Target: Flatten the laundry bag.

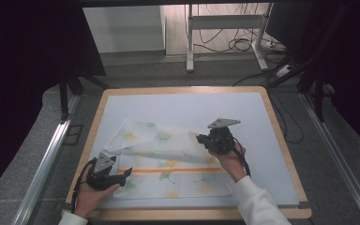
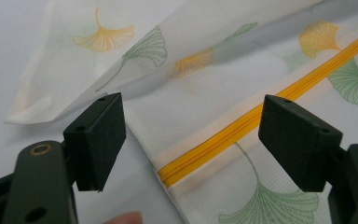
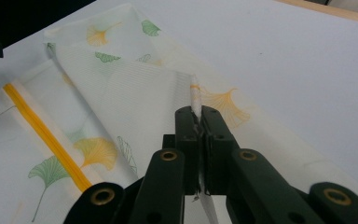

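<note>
Right hand (image 1: 230, 157) is coming in from the bottom edge, white sleeve (image 1: 258, 201) cut off at the frame edge, forearm angled up-left, holding the right gripper (image 3: 196, 122) raised over the right part of the mesh bag (image 1: 168, 161). Its jaws are pinching tight on a bunched edge of the bag fabric, lifting a flap that is folding over toward the far left. Left hand (image 1: 91, 194) is resting low at the near-left corner of the surface (image 1: 243, 108), wrist cut off at the bottom; left gripper (image 2: 191, 135) is pointing right along the bag, jaws standing wide apart with nothing pressed between them, hovering just over the end of the yellow zipper (image 2: 242, 126). Bag is lying on the middle of the surface, white with ginkgo leaf print. The right hand is hiding part of the bag's right edge. How much fabric is inside the right gripper is hard to tell.
</note>
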A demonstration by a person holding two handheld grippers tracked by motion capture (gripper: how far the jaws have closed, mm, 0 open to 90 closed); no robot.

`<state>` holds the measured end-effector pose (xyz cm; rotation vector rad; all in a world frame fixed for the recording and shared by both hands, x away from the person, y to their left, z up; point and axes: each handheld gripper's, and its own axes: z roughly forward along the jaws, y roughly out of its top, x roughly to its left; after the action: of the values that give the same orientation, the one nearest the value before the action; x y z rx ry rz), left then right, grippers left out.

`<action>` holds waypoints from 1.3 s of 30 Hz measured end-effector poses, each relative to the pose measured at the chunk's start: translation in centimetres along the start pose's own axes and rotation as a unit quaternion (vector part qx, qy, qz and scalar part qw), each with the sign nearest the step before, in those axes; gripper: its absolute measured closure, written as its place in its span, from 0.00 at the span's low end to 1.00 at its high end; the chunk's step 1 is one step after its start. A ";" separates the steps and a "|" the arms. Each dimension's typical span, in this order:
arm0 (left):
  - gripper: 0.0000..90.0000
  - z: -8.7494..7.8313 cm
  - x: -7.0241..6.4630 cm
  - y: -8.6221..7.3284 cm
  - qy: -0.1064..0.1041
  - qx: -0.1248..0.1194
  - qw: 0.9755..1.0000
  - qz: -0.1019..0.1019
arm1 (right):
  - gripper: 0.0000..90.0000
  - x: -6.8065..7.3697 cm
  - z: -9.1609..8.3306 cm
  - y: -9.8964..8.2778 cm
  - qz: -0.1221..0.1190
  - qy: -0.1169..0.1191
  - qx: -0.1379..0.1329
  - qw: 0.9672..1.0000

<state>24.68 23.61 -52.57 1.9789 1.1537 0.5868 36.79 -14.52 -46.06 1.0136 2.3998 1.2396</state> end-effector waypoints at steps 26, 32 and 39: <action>0.25 0.0 0.0 0.0 0.000 0.010 1.000 0.003 | 0.96 -2.7 -0.4 -0.1 0.037 -0.032 -0.013 0.999; 0.25 0.0 -0.1 0.0 0.000 0.009 1.000 0.004 | 0.96 -3.8 -0.5 0.0 0.057 -0.036 -0.018 0.998; 0.26 0.1 -0.1 -0.1 0.000 0.012 1.000 0.006 | 0.96 -4.8 0.0 0.0 0.069 -0.043 -0.018 0.997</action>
<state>24.64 23.50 -52.65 2.0064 1.1544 0.5810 40.29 -17.82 -46.44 1.2134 2.2680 1.2527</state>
